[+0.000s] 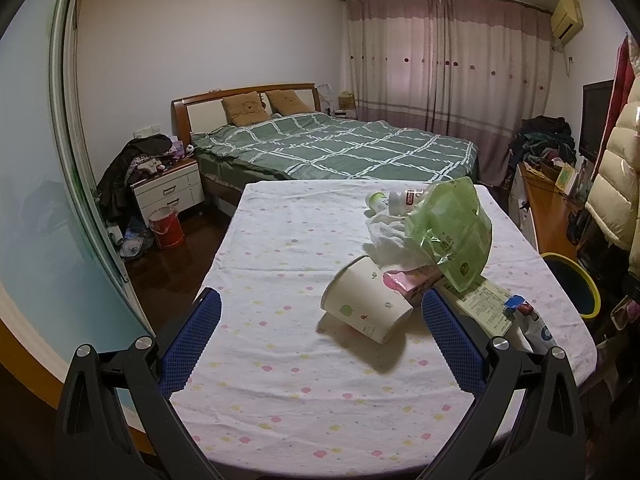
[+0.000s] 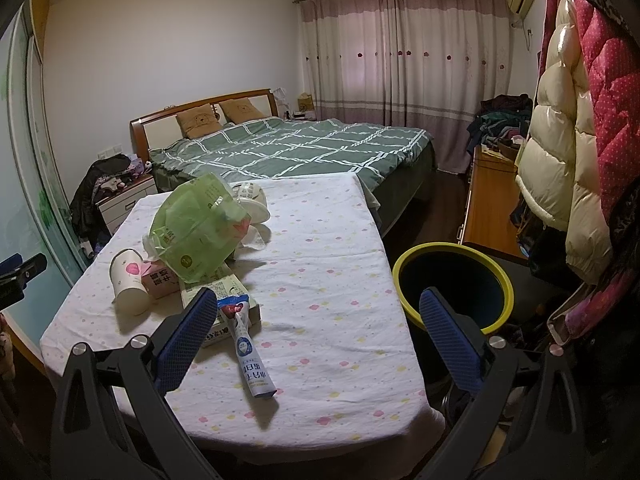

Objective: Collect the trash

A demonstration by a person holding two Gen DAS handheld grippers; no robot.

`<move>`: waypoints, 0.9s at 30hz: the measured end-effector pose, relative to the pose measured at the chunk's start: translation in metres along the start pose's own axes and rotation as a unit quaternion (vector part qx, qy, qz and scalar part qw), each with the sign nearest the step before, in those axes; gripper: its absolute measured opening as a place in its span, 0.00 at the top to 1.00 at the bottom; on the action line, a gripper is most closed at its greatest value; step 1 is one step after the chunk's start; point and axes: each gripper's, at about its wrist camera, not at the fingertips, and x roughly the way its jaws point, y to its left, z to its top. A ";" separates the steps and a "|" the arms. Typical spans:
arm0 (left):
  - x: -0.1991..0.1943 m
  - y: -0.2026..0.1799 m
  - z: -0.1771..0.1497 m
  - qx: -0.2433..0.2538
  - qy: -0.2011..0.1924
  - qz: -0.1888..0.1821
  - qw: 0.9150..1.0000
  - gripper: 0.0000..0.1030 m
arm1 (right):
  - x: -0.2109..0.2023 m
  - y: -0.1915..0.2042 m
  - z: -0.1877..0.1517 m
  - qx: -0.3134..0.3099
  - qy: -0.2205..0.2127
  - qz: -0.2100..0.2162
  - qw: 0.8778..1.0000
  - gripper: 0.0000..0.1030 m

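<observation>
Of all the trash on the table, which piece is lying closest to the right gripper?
The white and blue squeezed tube, lying flat just ahead of the right gripper. The white paper cup, pink carton and green plastic bag lie farther back.

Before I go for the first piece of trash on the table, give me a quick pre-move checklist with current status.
1. Left gripper open and empty: ok, jaws spread wide.
2. Right gripper open and empty: ok.
3. Bin within reach, mouth unobstructed: ok; it stands beside the table's right edge. What is inside: cannot tell, the interior is dark.
4. Paper cup free to grab: not ok, it lies tipped with the pink carton touching it.
5. Toothpaste tube free: ok for the tail on bare cloth; its cap end rests on the flat box.
6. Green bag loose: cannot tell, it lies over other items.
</observation>
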 end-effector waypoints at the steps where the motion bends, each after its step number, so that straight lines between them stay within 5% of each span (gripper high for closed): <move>1: 0.000 0.000 0.000 0.000 0.000 0.000 1.000 0.04 | 0.000 0.000 0.000 0.000 0.000 0.000 1.000 0.06; 27: 0.001 -0.003 0.000 0.002 0.002 -0.002 1.000 0.04 | 0.002 -0.003 -0.002 0.003 0.004 0.000 1.000 0.06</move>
